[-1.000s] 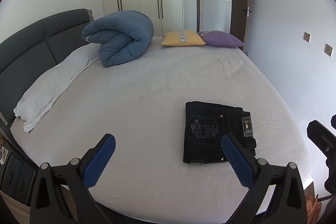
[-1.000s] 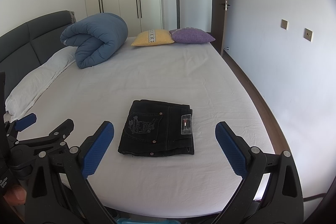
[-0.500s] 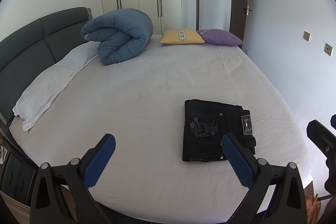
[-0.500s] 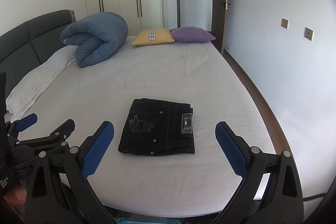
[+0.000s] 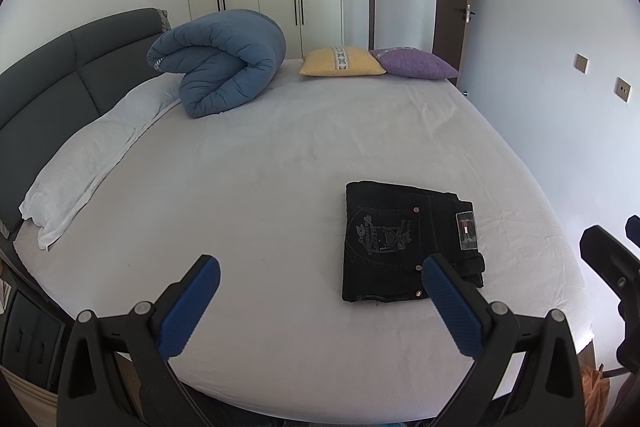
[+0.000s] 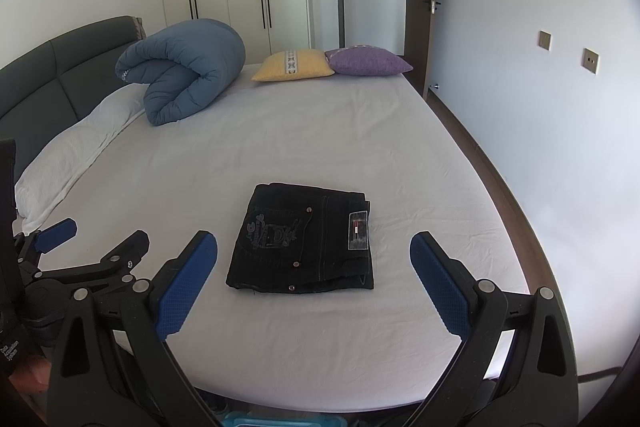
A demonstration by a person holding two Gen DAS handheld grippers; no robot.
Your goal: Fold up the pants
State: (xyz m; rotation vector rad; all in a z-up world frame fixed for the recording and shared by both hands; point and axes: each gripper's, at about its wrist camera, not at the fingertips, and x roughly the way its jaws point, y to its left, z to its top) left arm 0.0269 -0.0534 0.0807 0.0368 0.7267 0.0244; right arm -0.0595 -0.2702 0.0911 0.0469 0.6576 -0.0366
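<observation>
Bed is seen ahead of both tongs, filling most of each view. A rolled blue duvet lies far ahead and to the left of the tongs, with a yellow cushion and a purple cushion far ahead.

Pants are laid flat as a compact dark rectangle, straight ahead of the right tongs and ahead-right of the left tongs; a back pocket and a label face up.

Both tongs are held spread wide, nothing gripped, clear of the cloth.

Judged: folding looks done. If any touch-up is wanted, the loose edge nearest the tongs should be pressed flat, not re-gripped, so the stack is not dragged.

Hard to make out: pocket embroidery cannot be read. The layers under the top fold are hidden. The right tongs are cut off at the edge of the left view. Only a sliver of the person's hand is seen at the right view's lower-left corner.
</observation>
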